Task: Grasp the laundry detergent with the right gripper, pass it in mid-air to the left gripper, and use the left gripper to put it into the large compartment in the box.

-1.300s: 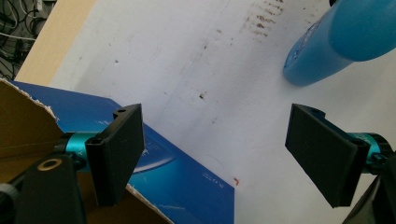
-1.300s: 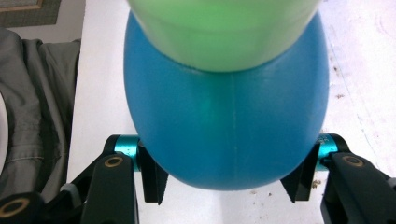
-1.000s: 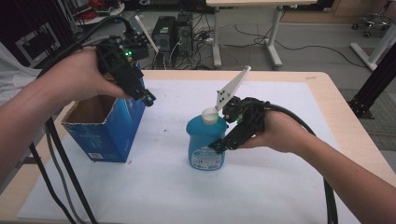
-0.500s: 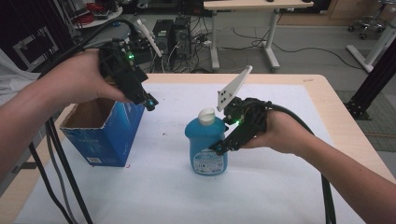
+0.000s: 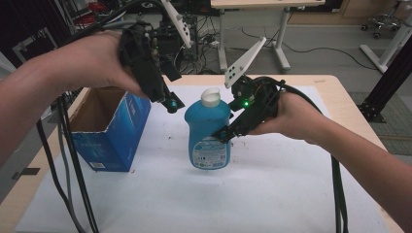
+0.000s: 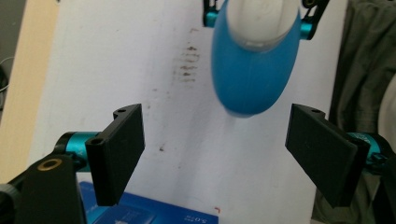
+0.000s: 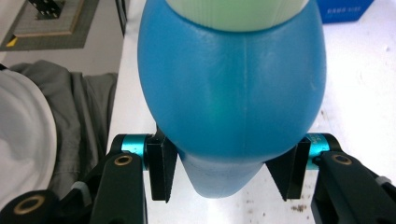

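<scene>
White paper covers our light wooden table (image 5: pixel 340 85), smooth but for a few small brown smudges, and behind it we see desk legs and loose cables on a grey floor.

Our right gripper (image 5: pixel 227 135) is clamped on the blue bottle (image 5: pixel 208 130): in the right gripper view its two flat black jaws press the lower sides of the glossy, rounded plastic body, having just closed the last bit onto it. The bottle is oval in section, swells at the shoulders, carries a ribbed white cap (image 5: pixel 210 96) and a printed label on its front, and stands upright with its base lifted just off the paper near the middle of the table. Our right hand (image 5: pixel 286 116) wraps the gripper body from the right, wrist nearly level, with the jaws angled down and leftwards.

Our left gripper (image 5: pixel 171 103) has its jaws wide apart with nothing between them. It hangs in the air just left of the bottle's cap, pointing down and to the right, our left hand (image 5: pixel 94 60) gripping it from above.

Below and to its left stands an open blue cardboard box (image 5: pixel 114 141), brown and matte inside, square-cornered.
</scene>
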Tool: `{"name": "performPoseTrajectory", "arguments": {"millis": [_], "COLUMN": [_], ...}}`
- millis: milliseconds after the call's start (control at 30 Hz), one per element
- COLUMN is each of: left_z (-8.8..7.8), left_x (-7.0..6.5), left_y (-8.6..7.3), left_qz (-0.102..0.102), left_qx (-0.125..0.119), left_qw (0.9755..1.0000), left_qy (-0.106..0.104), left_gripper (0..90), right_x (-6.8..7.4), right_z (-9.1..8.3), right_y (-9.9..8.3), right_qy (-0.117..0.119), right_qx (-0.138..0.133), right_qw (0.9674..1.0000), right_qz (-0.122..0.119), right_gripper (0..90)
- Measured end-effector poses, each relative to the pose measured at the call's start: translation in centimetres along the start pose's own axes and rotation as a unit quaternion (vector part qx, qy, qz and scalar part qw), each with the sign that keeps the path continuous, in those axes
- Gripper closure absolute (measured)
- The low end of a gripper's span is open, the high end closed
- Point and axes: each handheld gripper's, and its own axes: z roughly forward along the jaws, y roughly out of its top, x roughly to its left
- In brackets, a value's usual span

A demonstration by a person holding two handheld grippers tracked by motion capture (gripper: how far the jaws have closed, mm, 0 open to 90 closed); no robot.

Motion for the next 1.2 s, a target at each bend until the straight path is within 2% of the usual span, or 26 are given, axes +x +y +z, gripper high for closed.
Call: {"name": "performPoseTrajectory", "arguments": {"millis": [167, 367, 533, 667, 867, 1200], "left_z": [0.8, 1.3, 1.3, 1.2, 1.7, 2.1], "left_x": [-0.2, -0.3, -0.2, -0.2, -0.5, -0.8], "left_y": [1.0, 1.6, 2.1, 2.4, 2.9, 3.6], "left_qz": [0.019, 0.023, 0.026, 0.024, 0.028, 0.032], "left_qx": [0.011, 0.014, 0.017, 0.014, 0.022, 0.030], "left_qw": [0.9995, 0.9989, 0.9985, 0.9985, 0.9979, 0.9979], "left_qy": [-0.023, -0.038, -0.045, -0.047, -0.053, -0.048], "left_gripper": [19.9, 19.9, 19.9, 19.9, 19.9, 19.9], "right_x": [0.1, 0.1, 0.2, 0.3, 0.6, 0.8], "right_z": [-0.5, -0.8, -1.0, -1.0, -1.0, -1.2], "right_y": [0.8, 1.3, 1.8, 2.2, 2.7, 3.0], "right_qy": [0.000, 0.004, 0.004, 0.006, 0.004, 0.001], "right_qx": [-0.014, -0.019, -0.008, -0.001, 0.001, 0.004], "right_qw": [0.9999, 0.9998, 0.9999, 0.9999, 0.9998, 0.9998], "right_qz": [-0.003, -0.003, -0.009, -0.012, -0.019, -0.021], "right_gripper": [49.5, 49.7, 49.7, 49.7, 49.8, 49.8]}}
